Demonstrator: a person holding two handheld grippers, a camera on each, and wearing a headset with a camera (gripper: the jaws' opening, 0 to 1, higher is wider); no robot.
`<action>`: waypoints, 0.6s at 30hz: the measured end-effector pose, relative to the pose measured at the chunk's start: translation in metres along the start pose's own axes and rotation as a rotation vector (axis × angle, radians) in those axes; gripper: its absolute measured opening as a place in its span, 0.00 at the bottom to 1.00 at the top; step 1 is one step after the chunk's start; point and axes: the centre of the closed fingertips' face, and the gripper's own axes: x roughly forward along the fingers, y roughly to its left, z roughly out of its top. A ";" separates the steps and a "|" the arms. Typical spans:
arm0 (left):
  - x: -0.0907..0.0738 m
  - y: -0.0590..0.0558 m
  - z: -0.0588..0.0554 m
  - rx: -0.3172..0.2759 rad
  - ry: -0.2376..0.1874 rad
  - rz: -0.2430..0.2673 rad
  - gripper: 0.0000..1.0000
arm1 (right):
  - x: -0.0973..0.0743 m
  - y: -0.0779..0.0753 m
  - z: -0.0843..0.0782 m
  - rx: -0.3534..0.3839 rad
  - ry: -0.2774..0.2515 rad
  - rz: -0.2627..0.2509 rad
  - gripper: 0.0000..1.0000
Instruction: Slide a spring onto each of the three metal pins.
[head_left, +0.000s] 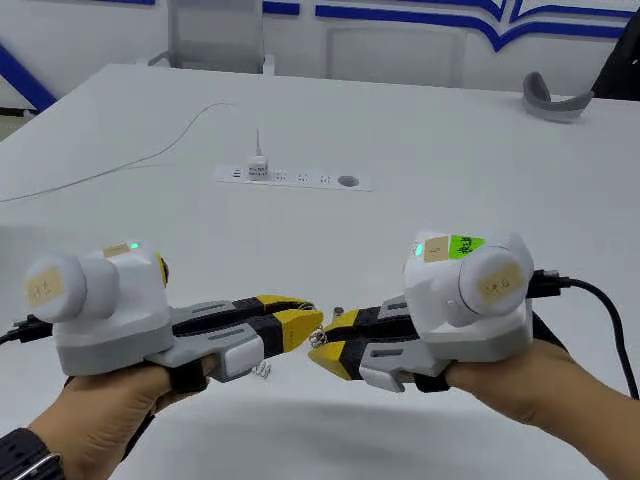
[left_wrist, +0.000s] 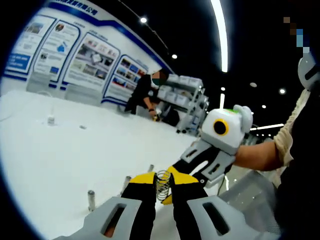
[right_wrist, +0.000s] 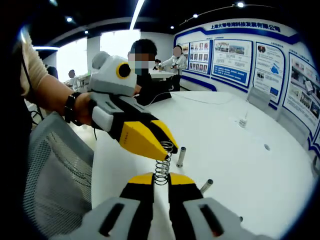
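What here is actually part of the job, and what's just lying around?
Job: spring, gripped by left gripper and right gripper; metal pins; spare springs on table.
Lying about: power strip, charger, cable, grey curved object.

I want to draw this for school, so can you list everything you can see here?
table: one, white, under everything.
spring: one, silvery, pinched between the left gripper and the right gripper.
loose springs: small cluster, silvery, on the table under the left gripper.
metal pins: three, grey, standing on the table past the gripper tips.
power strip: one, white, mid-table, holding a white plug.
cable: one, white, trailing toward the table's left edge.
curved band: one, grey, far right corner.
chair: one, grey, behind the table.
people: a few, dark tops, background.
hands: two, one around each gripper.
left gripper: grey, yellow-black jaws, shut on the spring.
right gripper: same colours, shut on the spring.
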 end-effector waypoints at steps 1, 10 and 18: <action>0.000 -0.001 0.000 0.006 0.003 -0.001 0.11 | 0.000 0.001 0.000 -0.001 0.000 0.001 0.11; 0.002 -0.003 -0.002 0.076 0.025 -0.006 0.11 | -0.001 0.002 -0.001 0.003 -0.002 -0.001 0.11; 0.011 -0.007 0.001 0.126 0.039 -0.025 0.11 | -0.007 -0.003 -0.003 -0.001 -0.018 -0.030 0.13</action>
